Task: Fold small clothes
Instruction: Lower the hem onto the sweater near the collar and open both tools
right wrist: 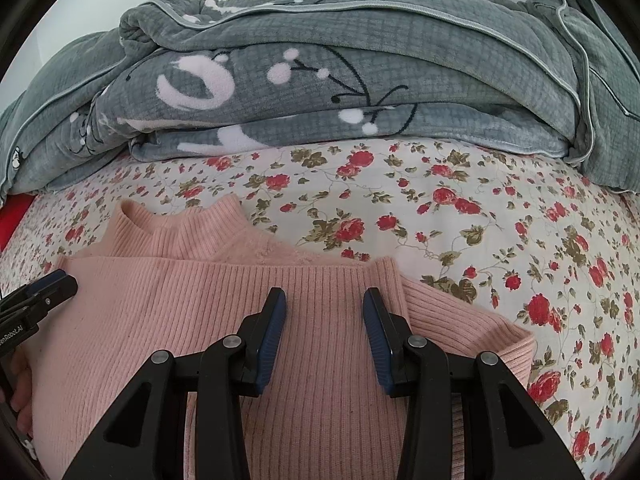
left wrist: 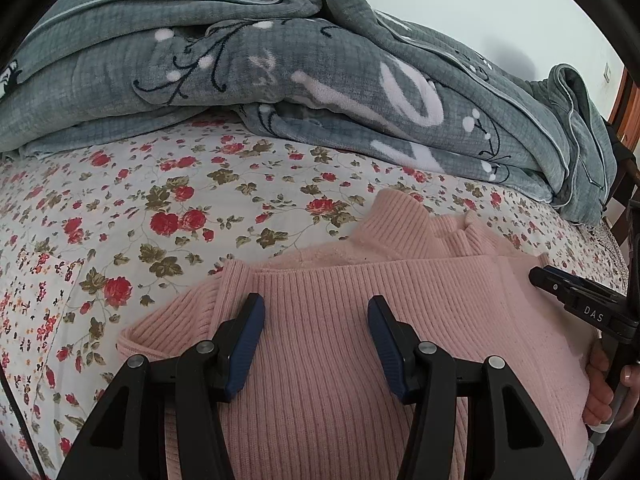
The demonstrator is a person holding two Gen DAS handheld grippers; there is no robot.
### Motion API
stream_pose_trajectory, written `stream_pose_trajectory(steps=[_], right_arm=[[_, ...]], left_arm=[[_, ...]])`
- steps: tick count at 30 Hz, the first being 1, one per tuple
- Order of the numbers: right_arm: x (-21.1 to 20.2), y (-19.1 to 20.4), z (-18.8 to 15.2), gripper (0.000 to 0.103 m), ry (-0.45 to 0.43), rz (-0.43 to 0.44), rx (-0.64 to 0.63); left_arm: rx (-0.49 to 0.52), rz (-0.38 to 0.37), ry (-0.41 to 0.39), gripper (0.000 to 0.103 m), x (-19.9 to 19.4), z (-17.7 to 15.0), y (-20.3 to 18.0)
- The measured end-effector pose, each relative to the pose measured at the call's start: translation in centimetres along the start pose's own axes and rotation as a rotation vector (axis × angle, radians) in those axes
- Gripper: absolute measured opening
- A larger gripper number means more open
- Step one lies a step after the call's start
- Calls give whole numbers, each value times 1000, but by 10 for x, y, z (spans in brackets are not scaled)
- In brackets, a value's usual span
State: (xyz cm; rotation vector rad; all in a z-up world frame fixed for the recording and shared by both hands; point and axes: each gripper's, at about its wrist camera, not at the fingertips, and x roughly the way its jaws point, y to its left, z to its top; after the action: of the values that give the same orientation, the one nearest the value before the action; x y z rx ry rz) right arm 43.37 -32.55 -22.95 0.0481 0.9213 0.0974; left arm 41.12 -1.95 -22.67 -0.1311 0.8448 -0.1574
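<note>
A pink ribbed sweater (left wrist: 400, 288) (right wrist: 180, 300) lies on the flowered bed sheet, its lower part folded up to just below the high collar (left wrist: 404, 228) (right wrist: 180, 228). A sleeve (left wrist: 172, 324) sticks out on its left side and another sleeve (right wrist: 472, 320) on its right. My left gripper (left wrist: 315, 300) stands open over the left half of the fold, with only flat knit between its blue pads. My right gripper (right wrist: 324, 293) is open in the same way over the right half. Each view catches the other gripper's tip, the right gripper (left wrist: 560, 288) and the left gripper (right wrist: 52, 284), at the sweater's side.
A thick grey blanket (left wrist: 320, 60) (right wrist: 360, 80) with white and black motifs is piled along the far side of the bed. The flowered sheet (left wrist: 160, 200) (right wrist: 480, 220) lies bare around the sweater. A person's hand (left wrist: 600, 380) (right wrist: 20, 380) grips each handle. A wooden frame (left wrist: 628, 112) shows at far right.
</note>
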Motion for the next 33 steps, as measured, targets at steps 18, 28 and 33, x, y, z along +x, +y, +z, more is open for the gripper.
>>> stream_pose_trajectory(steps=[18, 28, 33], right_arm=[[-3, -6, 0, 40, -18, -11, 45], [-5, -10, 0, 40, -27, -44, 70], [-6, -15, 1, 40, -24, -53, 98]], left_arm=[[-30, 43, -42, 51, -8, 0, 1], [-47, 40, -46, 51, -8, -1, 4], [-44, 43, -46, 51, -8, -1, 4]])
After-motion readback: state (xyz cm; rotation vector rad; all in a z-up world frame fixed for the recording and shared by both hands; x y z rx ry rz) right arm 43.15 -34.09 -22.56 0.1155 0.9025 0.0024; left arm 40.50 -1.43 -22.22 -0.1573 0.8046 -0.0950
